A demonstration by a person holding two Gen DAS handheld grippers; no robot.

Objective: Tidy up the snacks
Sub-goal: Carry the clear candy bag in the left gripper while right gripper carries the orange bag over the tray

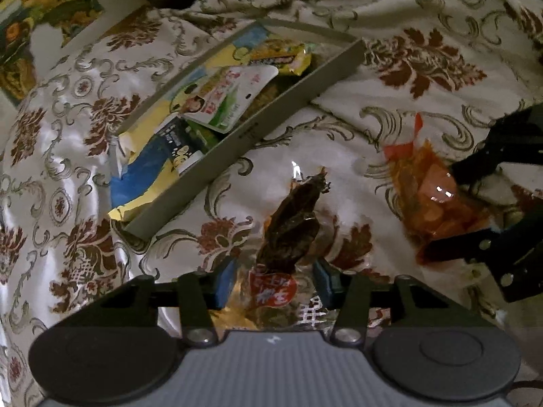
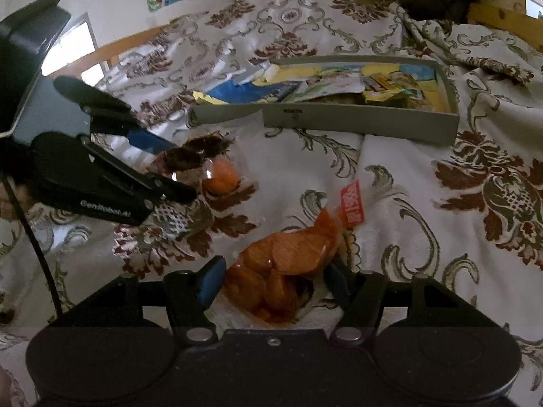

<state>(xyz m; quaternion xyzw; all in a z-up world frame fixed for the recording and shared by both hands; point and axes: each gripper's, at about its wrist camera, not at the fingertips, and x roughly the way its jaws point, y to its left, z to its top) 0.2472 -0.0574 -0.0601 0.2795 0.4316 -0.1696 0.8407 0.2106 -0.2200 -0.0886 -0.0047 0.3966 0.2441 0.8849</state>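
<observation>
Snacks: my left claw [image 1: 273,283] is clamped on a clear packet of dark dried meat [image 1: 292,227], base hidden.
Orange packet [image 2: 288,264]: glossy, between my right claw's [image 2: 271,281] fingers; contact unclear.
Tray [image 1: 258,125]: grey, holding crumpled packets.

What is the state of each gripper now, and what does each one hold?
Left gripper: shut on the dark snack packet.
Right gripper: shut on the orange snack bag.
</observation>
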